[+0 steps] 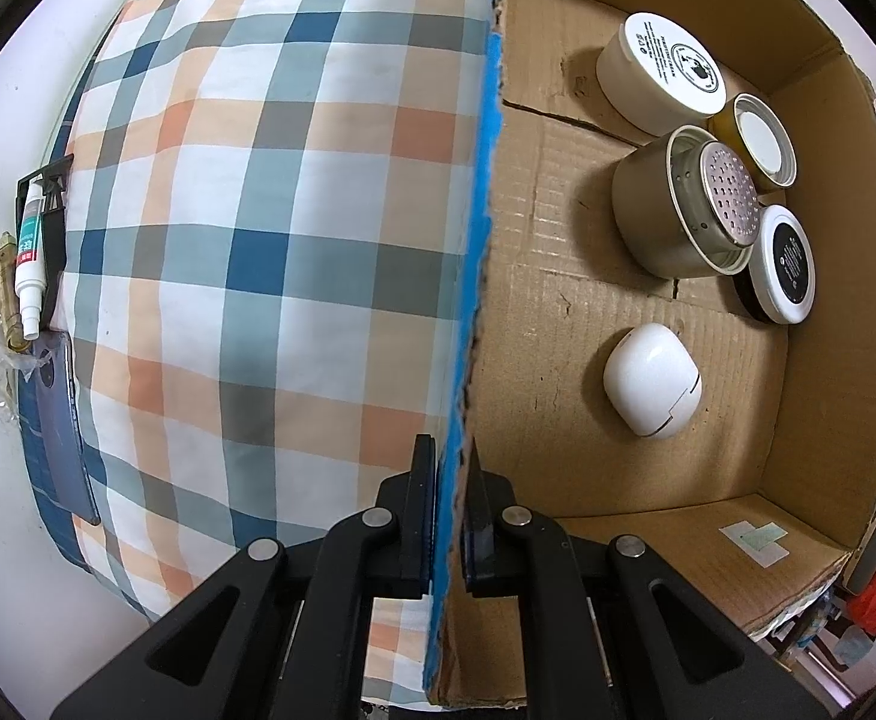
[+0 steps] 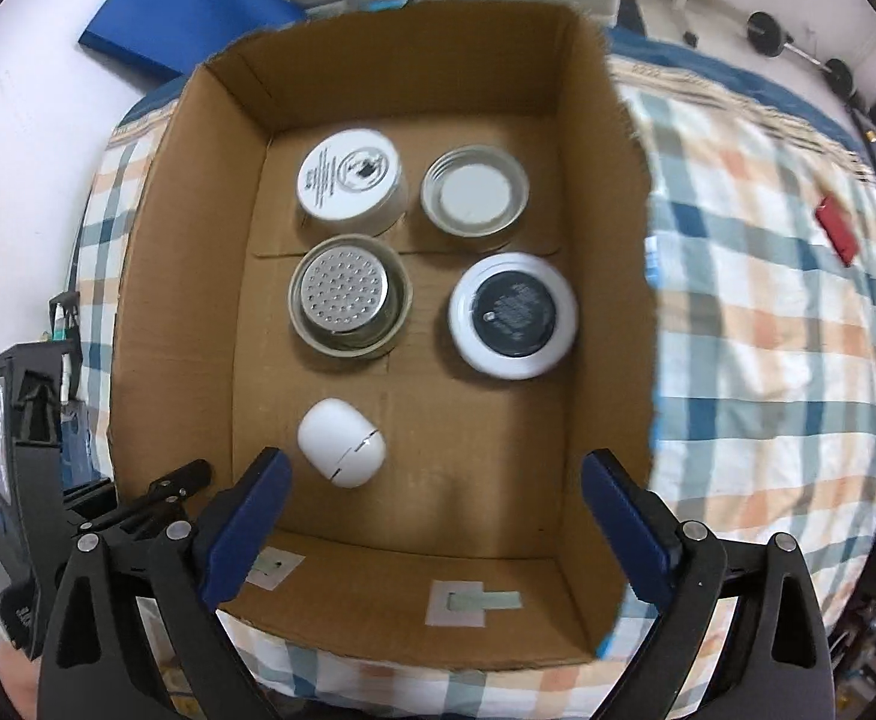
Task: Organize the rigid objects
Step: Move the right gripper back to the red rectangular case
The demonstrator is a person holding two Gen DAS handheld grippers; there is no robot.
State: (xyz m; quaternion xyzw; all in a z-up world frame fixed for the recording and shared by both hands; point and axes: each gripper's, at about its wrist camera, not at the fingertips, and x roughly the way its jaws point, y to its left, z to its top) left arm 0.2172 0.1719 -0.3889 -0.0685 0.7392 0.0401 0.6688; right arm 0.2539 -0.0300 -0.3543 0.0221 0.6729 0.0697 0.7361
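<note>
An open cardboard box (image 2: pixel 198 240) lies on a plaid cloth. Inside stand a white jar with a printed lid (image 2: pixel 348 180), a round tin with a white centre (image 2: pixel 474 198), a metal can with a perforated disc (image 2: pixel 348 300) and a white-rimmed black-topped jar (image 2: pixel 513 315). A white egg-shaped case (image 2: pixel 342 441) lies nearer, apart from them. My right gripper (image 2: pixel 435 468) hangs open above the box's near end, with nothing between its fingers. My left gripper (image 1: pixel 450 498) is shut on the blue-taped box wall (image 1: pixel 486 180), one finger on each side.
The plaid cloth (image 1: pixel 258 210) spreads around the box. A white tube bottle (image 1: pixel 30 264) and a dark phone-like slab (image 1: pixel 60 420) lie at its left edge. A red object (image 2: pixel 837 228) lies on the cloth to the right. A blue mat (image 2: pixel 186 6) and barbells (image 2: pixel 798 42) are beyond.
</note>
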